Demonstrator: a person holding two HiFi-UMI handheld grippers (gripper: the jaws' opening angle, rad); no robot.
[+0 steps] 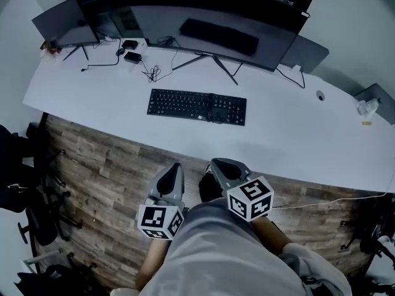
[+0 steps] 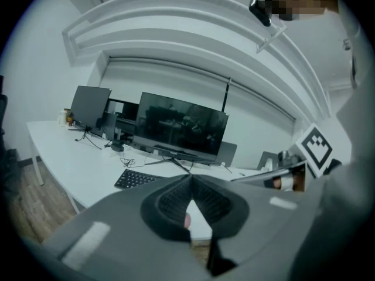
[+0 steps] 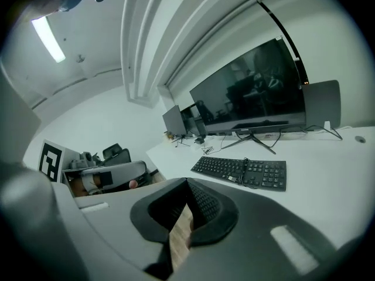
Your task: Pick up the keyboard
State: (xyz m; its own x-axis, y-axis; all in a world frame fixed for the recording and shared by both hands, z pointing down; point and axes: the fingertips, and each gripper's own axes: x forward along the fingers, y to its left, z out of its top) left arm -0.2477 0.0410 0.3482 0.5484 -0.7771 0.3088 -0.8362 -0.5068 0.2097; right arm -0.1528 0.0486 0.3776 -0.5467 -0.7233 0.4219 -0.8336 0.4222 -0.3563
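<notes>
A black keyboard (image 1: 196, 106) lies flat on the white desk (image 1: 296, 140), a cable draped over its right part. It also shows in the left gripper view as the keyboard (image 2: 136, 179) and in the right gripper view as the keyboard (image 3: 241, 172). Both grippers are held close to the person's body, over the wood floor and short of the desk's near edge. The left gripper (image 1: 176, 166) has its jaws shut tip to tip with nothing between them. Just to its right, the right gripper (image 1: 216, 163) is likewise shut and empty.
A wide curved monitor (image 1: 210, 23) stands behind the keyboard, with a smaller screen (image 1: 65, 20) at the far left. Small black boxes and loose cables (image 1: 151, 71) lie between them. A small bottle (image 1: 368, 106) sits at the right end. Office chairs (image 1: 24, 184) stand on the floor at left.
</notes>
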